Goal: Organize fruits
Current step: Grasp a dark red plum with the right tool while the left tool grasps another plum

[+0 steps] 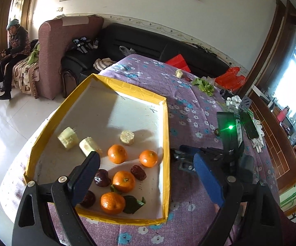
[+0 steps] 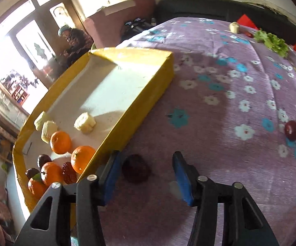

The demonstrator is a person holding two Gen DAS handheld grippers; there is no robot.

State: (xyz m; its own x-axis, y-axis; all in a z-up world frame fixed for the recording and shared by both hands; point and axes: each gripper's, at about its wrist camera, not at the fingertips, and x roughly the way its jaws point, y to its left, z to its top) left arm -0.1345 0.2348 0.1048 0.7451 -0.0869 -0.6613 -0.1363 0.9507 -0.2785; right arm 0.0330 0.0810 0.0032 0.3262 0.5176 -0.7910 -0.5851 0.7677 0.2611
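A yellow-rimmed tray (image 1: 167, 135) with a white floor holds several oranges (image 1: 117, 153), dark red dates (image 1: 138, 172) and pale cane pieces (image 1: 127, 137). My left gripper (image 1: 148, 170) hovers open over the tray's near end, with nothing between its fingers. My right gripper (image 2: 146, 174) is low over the purple flowered tablecloth (image 2: 219, 143), just right of the tray wall (image 2: 127, 121). A dark date (image 2: 135, 171) lies on the cloth between its blue pads, close to the left pad (image 2: 112, 176) and apart from the right one. Its jaws are open.
On the cloth lie another date (image 2: 291, 130), a cane piece (image 2: 234, 27), lettuce (image 2: 271, 41) and a red bag (image 1: 230, 78). A phone (image 1: 250, 125) lies at the right edge. A person (image 1: 14, 47) sits on a sofa at the far left.
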